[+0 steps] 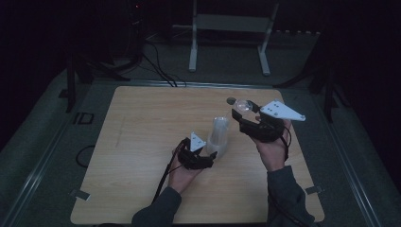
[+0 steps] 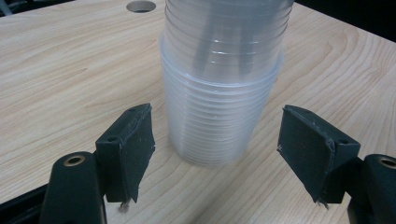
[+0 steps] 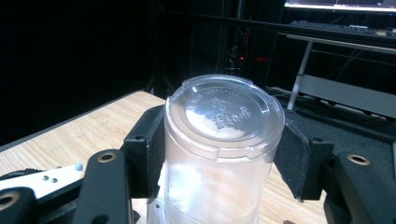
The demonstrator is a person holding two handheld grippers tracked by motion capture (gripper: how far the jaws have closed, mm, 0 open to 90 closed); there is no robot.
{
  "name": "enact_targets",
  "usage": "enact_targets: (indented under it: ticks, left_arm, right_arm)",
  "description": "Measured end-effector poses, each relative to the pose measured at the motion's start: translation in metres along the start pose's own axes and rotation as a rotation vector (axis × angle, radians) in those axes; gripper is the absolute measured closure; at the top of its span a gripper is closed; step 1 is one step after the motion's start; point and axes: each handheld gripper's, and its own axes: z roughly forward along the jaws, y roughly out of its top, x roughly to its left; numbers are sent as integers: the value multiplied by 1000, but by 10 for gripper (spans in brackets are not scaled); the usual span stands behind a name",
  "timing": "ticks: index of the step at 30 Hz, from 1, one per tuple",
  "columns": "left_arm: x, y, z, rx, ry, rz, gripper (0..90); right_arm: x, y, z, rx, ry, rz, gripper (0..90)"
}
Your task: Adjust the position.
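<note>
A stack of clear plastic cups [image 1: 220, 132] stands upside down on the wooden table [image 1: 142, 142]. My left gripper [image 1: 211, 155] sits low at the base of the stack [image 2: 219, 93]. Its jaws flank the stack on both sides, and a small gap shows at each pad [image 2: 135, 144], so it is open. My right gripper [image 1: 241, 112] is raised above the table's far right part and is shut on a single clear cup [image 1: 244, 105]. In the right gripper view that cup [image 3: 224, 112] lies between the pads with its embossed bottom facing the camera.
A round hole [image 2: 141, 6] is cut in the table beyond the stack. A white metal stand [image 1: 231, 23] and black cables [image 1: 156, 61] are on the floor behind the table. A monitor [image 3: 341, 3] glows far off.
</note>
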Motion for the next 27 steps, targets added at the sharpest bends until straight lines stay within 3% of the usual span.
enact_targets:
  ticks: [12, 27]
  left_arm:
    - [-1, -2, -3, -3, -2, 4, 266]
    - [-5, 0, -11, -37, -43, 25, 267]
  right_arm:
    - [-12, -10, -12, 9, -32, 17, 396]
    - [-16, -30, -19, 40, -48, 45, 396]
